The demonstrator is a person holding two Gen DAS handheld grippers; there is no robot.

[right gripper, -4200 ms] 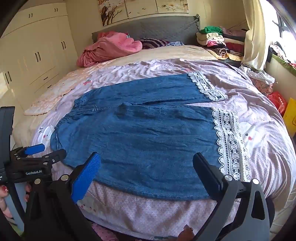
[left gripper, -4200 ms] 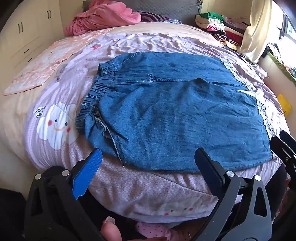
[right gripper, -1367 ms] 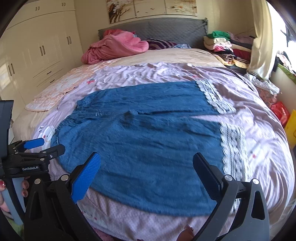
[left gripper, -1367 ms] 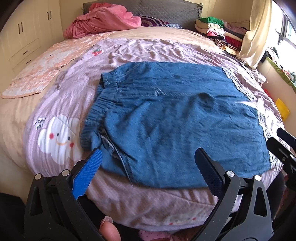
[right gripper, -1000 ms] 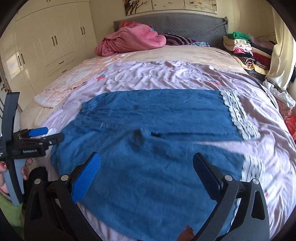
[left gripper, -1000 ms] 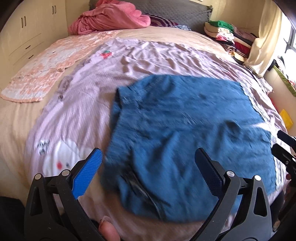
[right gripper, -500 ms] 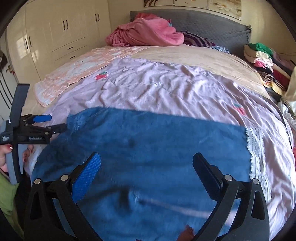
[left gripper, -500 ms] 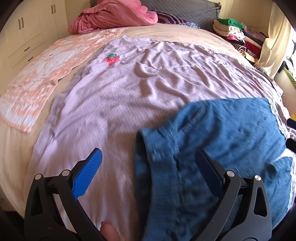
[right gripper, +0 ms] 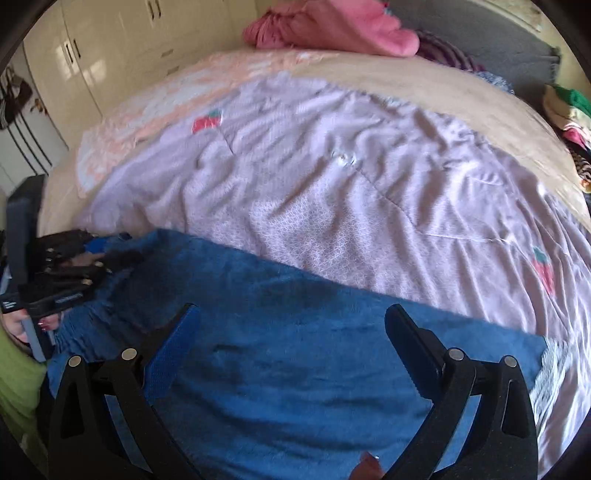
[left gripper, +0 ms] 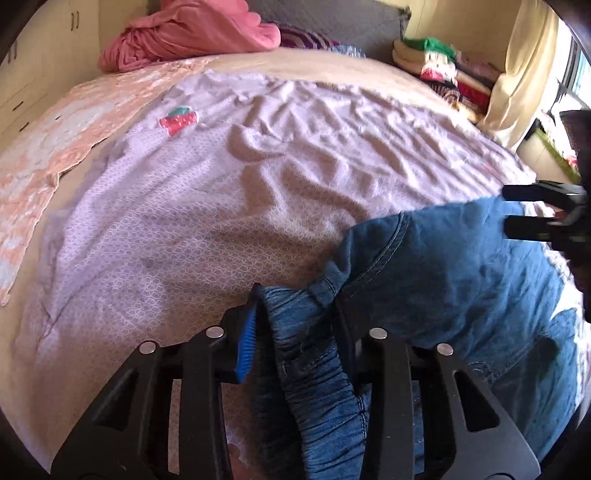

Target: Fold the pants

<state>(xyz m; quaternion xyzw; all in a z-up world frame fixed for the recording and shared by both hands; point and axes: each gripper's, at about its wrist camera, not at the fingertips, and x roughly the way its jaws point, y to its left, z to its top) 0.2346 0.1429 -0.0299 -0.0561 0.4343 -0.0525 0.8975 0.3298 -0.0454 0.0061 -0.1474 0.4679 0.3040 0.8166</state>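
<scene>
Blue denim pants (left gripper: 461,277) with a lace hem (right gripper: 550,373) lie across the near side of the bed. My left gripper (left gripper: 295,295) has its jaws closing, and the gathered elastic waistband (left gripper: 317,387) is bunched between the pads. In the right wrist view that left gripper (right gripper: 74,266) sits at the pants' left end. My right gripper (right gripper: 291,310) hovers open over the middle of the pants (right gripper: 295,369), nothing between its fingers. It shows dark and blurred at the right edge of the left wrist view, right gripper (left gripper: 543,218) over the far denim edge.
A wrinkled purple quilt (left gripper: 221,203) covers the bed beyond the pants. A pink heap of bedding (left gripper: 192,29) lies at the headboard, a peach blanket (left gripper: 55,140) at the left, stacked clothes (left gripper: 436,59) and a curtain (left gripper: 517,74) at the right. Wardrobe doors (right gripper: 110,44) stand on the left.
Both grippers have pushed forward and down over the bed. The left jaws have gone from wide open to nearly together around the waistband. The right jaws remain wide.
</scene>
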